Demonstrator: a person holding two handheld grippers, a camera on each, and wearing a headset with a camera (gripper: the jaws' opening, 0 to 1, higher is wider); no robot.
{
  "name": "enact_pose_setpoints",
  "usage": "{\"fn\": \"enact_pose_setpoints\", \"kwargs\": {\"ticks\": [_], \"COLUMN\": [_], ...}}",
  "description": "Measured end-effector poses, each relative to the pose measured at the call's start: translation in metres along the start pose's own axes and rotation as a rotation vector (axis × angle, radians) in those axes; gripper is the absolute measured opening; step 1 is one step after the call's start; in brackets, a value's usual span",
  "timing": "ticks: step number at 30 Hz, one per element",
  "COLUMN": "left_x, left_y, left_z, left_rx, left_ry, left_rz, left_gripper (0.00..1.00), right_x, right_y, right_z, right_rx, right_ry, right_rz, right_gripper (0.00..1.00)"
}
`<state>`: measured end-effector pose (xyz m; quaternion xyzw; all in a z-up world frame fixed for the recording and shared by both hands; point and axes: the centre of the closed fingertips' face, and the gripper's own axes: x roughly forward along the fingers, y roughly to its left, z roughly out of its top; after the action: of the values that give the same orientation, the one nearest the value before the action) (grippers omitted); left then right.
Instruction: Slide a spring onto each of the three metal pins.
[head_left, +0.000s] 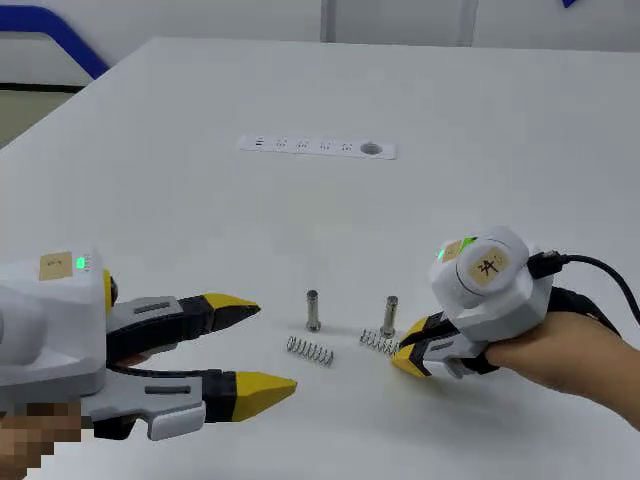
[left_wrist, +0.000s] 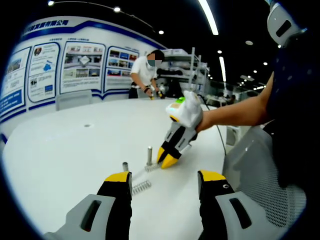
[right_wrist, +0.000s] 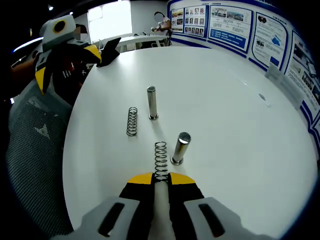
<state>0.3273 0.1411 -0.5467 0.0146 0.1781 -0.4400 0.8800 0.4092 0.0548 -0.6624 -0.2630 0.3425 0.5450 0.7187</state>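
Right gripper had its jaws pinched on 1 end of the held spring. That spring lay flat on the white table, just beside the base of the right pin, not on it. The right pin stood upright. The left pin was also upright and bare, with the loose spring lying flat near its base, touched by nothing. Left gripper was low, left of the parts, jaws wide apart and holding nothing, tips aimed toward the loose spring. 2 pins and 2 springs in sight. A power strip lay well behind them.
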Motion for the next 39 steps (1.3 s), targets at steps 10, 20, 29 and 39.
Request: {"fn": "enact_pose_setpoints", "kwargs": {"ticks": [10,20,29,39], "left_x": [0.01,0.029,0.041,0.048], "left_y": [-0.007,-0.006,-0.009,-0.018], "left_z": [-0.01,-0.008,-0.01,-0.006], "left_rx": [0.033,0.103,0.166,0.227], "left_ry": [0.049,0.084,0.113,0.1], "left_rz": [-0.054,-0.131,-0.189,-0.228], "left_gripper": [0.52,0.46,0.4,0.29], "right_x": [-0.023,-0.051,-0.062,-0.065], "right_y": [0.016,0.039,0.06,0.074], "right_z": [0.01,0.034,0.05,0.058], "right_rx": [-0.021,-0.117,-0.21,-0.273], "right_ry": [0.01,0.008,0.012,0.019], "right_rz": [0.034,0.079,0.111,0.144], "right_gripper": [0.11,0.11,0.11,0.11]}}
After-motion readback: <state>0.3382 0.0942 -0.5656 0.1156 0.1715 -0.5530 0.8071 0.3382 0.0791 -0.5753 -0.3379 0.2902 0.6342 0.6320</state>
